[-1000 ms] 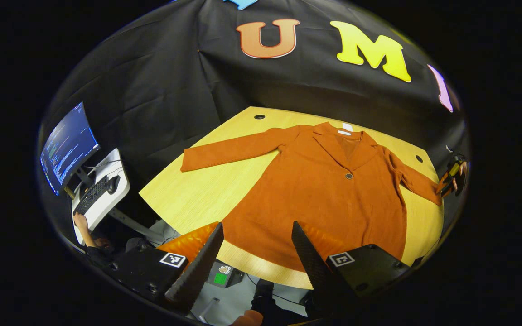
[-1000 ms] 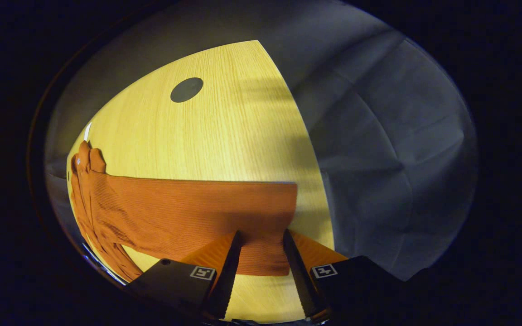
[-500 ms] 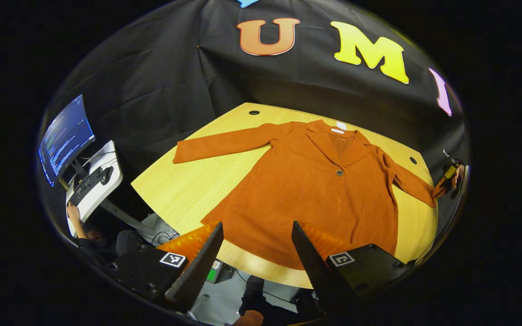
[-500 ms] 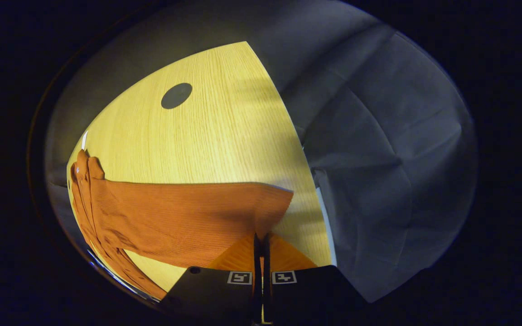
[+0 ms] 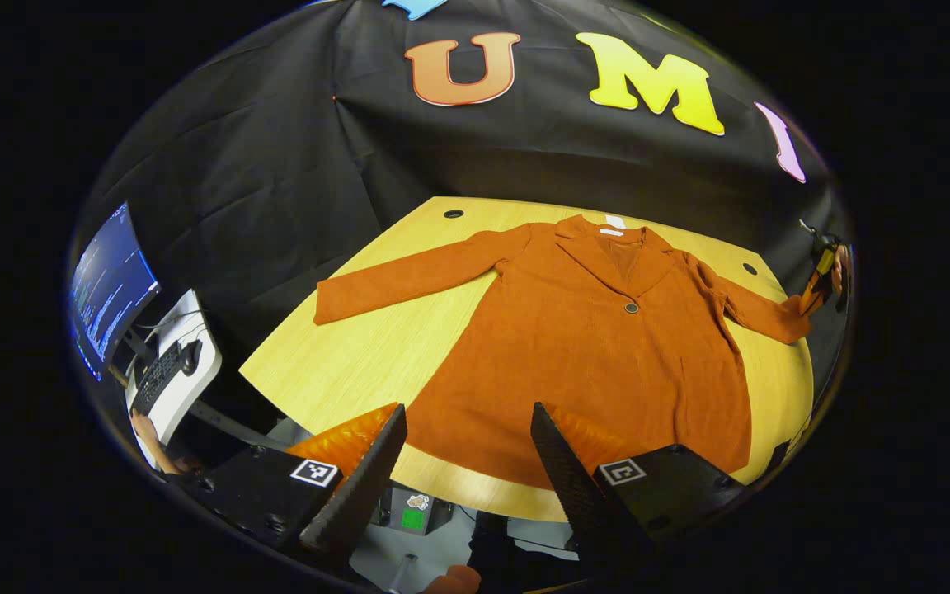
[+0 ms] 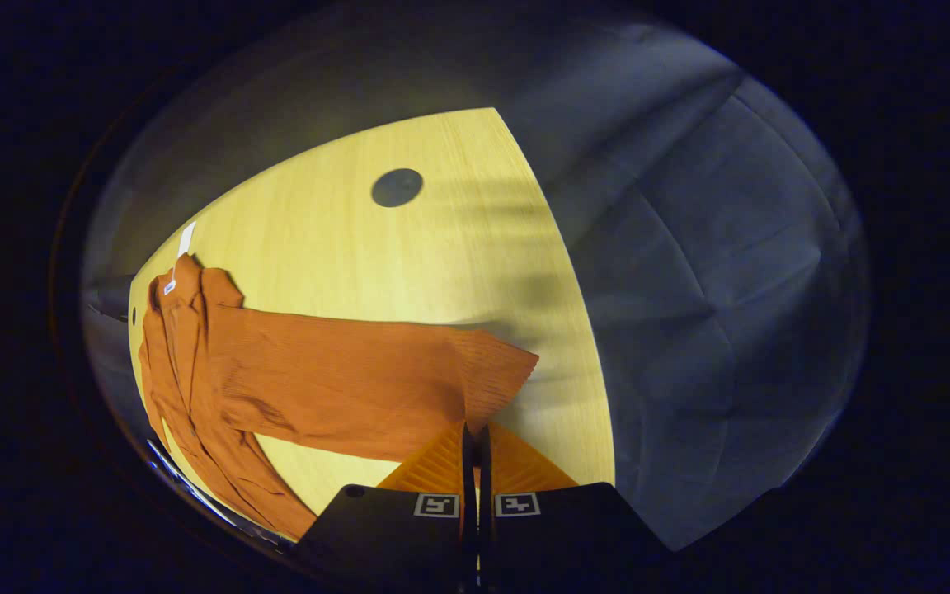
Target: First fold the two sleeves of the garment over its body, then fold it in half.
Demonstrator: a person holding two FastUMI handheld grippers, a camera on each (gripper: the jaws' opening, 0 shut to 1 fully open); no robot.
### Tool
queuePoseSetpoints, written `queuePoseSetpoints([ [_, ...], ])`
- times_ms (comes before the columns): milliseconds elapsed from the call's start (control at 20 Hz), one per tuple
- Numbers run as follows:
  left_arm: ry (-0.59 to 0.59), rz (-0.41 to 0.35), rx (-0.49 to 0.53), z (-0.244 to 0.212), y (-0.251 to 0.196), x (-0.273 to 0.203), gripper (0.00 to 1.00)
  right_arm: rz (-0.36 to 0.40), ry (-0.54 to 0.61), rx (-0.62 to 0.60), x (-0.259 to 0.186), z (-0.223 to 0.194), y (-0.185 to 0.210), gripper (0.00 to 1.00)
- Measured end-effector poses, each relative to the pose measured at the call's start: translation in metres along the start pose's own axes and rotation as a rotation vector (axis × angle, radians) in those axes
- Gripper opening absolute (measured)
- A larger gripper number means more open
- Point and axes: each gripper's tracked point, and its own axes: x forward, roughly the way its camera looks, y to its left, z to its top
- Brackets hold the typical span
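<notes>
1. I am looking down at one rust-orange coat (image 5: 599, 363) lying flat and face up on one pale wooden table (image 5: 343, 363), filling the middle of the left gripper view, its collar toward the top of the frame.
2. I am counting two sleeves: the left sleeve (image 5: 409, 272) is stretching out flat toward the frame's left, and the right sleeve (image 5: 759, 309) is reaching toward the right edge.
3. I am holding my left gripper (image 5: 463, 462) wide apart at the bottom of that view, gripping nothing, hovering over the coat's hem.
4. I am holding my right gripper (image 6: 475, 450) pressed together at the bottom centre of the right gripper view, with the cuff (image 6: 487, 375) of the right sleeve pinched between its two fingers and raised a little off the table.
5. In the left gripper view, that same gripper is appearing small at the far right edge, at the sleeve's end.
6. I am counting one button (image 5: 631, 308) on the coat's front and two dark round holes (image 5: 453, 214) in the tabletop.
7. At the left edge, one monitor (image 5: 108, 285) and one keyboard (image 5: 160, 375) are sitting on a side desk.
</notes>
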Motion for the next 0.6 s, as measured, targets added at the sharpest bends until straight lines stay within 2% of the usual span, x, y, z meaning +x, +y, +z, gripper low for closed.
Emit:
queuePoseSetpoints([
  [350, -0.042, -0.051, 0.037, 0.007, 0.044, 0.027, 0.99, 0.05, -0.061, -0.029, -0.074, 0.0, 0.109, 0.01],
  [600, -0.061, -0.082, 0.051, 0.012, 0.079, 0.04, 0.99, 0.082, -0.078, -0.116, -0.108, -0.007, 0.217, 0.01],
])
